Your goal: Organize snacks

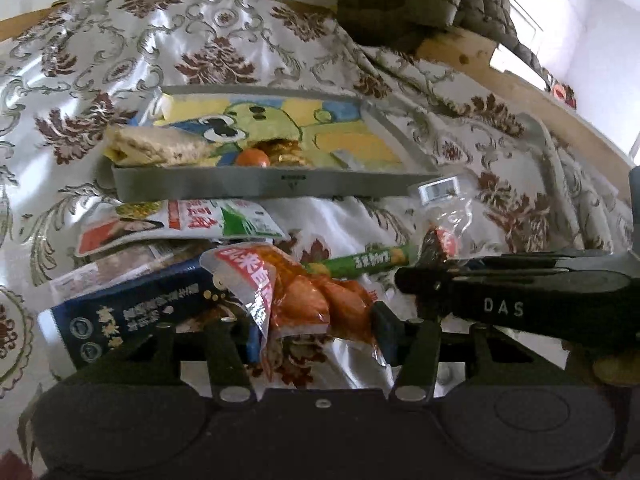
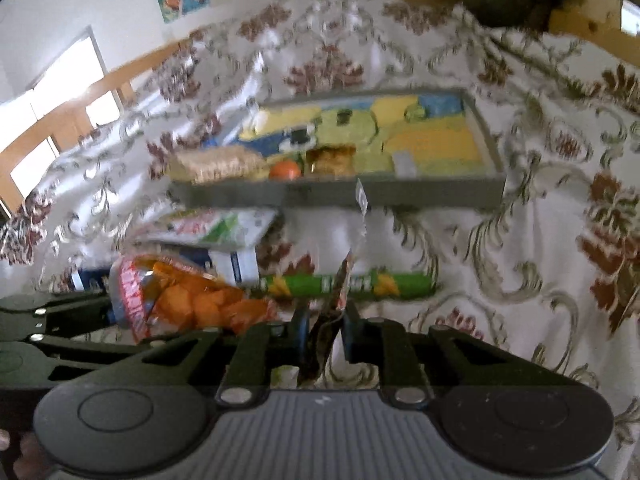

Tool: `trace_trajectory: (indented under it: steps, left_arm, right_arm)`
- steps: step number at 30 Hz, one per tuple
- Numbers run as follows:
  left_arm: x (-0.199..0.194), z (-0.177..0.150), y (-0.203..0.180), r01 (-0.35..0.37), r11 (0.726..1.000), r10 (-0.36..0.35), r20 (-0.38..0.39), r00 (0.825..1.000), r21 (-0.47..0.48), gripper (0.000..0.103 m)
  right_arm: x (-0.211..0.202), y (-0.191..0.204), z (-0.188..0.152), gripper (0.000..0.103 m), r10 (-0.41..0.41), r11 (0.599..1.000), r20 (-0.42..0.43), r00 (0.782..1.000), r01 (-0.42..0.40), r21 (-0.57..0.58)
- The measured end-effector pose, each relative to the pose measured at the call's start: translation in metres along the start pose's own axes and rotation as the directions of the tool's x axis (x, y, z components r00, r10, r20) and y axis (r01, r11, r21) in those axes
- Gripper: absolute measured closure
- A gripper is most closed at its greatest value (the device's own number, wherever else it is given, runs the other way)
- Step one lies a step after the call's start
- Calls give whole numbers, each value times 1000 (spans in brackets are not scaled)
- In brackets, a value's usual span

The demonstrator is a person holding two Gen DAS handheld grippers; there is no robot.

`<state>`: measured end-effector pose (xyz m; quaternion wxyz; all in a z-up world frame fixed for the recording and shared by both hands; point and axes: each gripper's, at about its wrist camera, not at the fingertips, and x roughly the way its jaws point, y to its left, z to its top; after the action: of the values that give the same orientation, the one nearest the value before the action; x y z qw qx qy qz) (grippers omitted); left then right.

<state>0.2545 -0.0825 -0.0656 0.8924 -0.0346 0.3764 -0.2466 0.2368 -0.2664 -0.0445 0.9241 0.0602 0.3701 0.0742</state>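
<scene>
Ahead, tray rim [image 1: 276,189], bare cloth [image 2: 540,264] rightward

orange snack pack [image 1: 316,296] | in jaws | grey tray [image 1: 264,188] beyond

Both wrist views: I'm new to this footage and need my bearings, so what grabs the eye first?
The orange snack bag stands out, held between the left gripper fingers in front of a pile of packets. The right gripper pinches a thin clear packet standing on edge above the green snack stick. Behind them, a gray tray with a cartoon-printed bottom already holds a few snacks, on a floral cloth.
</scene>
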Motion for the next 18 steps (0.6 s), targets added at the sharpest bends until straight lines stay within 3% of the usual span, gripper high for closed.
trace_trajectory:
  steps: [8,18]
  left_arm:
    - [-19,14,4,-17,999,20,82,996,-41,49]
    - [-22,32,14,-16,992,34,146,989,-124,49]
  right_arm:
    - [-19,-9,14,85,-13,1000,155,988,14,-5]
    - [-17,-31,36,85,-16,998,258,966,0,64]
